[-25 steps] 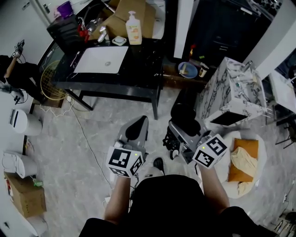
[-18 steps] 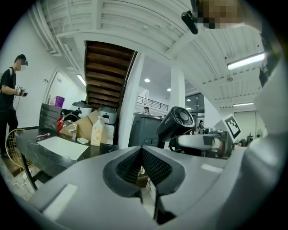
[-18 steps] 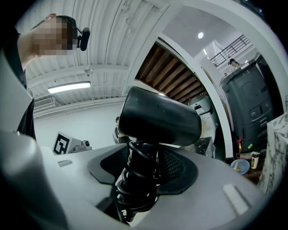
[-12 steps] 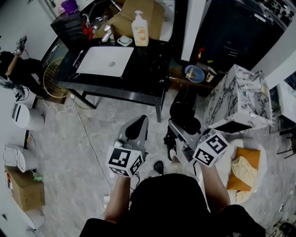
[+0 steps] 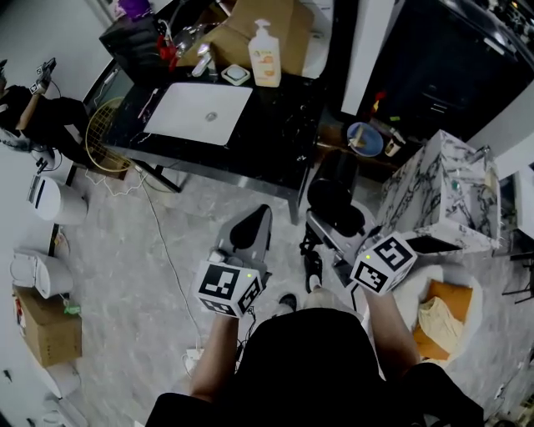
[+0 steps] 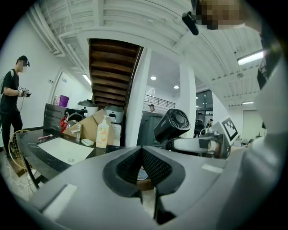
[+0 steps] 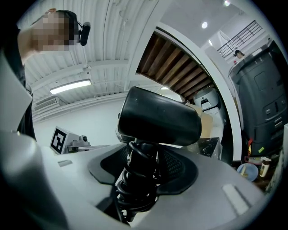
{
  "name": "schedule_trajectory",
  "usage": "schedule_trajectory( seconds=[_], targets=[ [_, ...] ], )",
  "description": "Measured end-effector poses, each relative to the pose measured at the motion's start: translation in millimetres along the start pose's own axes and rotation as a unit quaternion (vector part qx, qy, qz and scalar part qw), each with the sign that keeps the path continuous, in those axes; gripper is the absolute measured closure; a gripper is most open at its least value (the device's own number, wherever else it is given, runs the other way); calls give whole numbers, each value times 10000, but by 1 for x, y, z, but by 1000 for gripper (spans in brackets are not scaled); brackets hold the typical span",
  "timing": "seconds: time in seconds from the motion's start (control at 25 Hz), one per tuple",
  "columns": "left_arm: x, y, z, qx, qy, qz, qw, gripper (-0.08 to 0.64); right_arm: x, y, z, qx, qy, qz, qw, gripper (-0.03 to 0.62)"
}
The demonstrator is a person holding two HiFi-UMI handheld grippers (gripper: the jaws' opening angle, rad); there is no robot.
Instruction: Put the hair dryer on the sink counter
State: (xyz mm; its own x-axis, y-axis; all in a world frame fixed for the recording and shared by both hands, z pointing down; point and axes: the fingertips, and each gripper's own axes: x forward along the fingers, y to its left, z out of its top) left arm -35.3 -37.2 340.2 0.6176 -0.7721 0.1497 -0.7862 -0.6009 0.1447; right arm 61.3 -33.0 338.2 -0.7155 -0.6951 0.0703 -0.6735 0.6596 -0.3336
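Note:
My right gripper is shut on the handle of a black hair dryer, which it holds upright over the floor. In the right gripper view the dryer's barrel sits above the jaws, and its coiled cord is wound round the handle between them. My left gripper is shut on nothing, level with the right one. From the left gripper view the hair dryer shows to the right. The black sink counter with its white basin stands ahead, beyond both grippers.
On the counter stand a soap bottle, a tap and a cardboard box. A marble cabinet is to the right, with a blue plate behind it. A person and a wire basket are at the left. A cable runs across the floor.
The counter and cabinet have slid lower and nearer in the head view as I move forward. Both grippers keep their hold and their places relative to me.

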Motion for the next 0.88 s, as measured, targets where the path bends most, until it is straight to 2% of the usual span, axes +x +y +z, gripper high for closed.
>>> schedule_trajectory(
  seconds=[0.36,0.88],
  targets=[
    [36,17,2,-86,177,361,9992,560,40,-42,12,-10,224,351,9991,373],
    [81,46,7,-184,86,1098,9937,560,97,-101,6,-363,792,765,9933,373]
  ],
)
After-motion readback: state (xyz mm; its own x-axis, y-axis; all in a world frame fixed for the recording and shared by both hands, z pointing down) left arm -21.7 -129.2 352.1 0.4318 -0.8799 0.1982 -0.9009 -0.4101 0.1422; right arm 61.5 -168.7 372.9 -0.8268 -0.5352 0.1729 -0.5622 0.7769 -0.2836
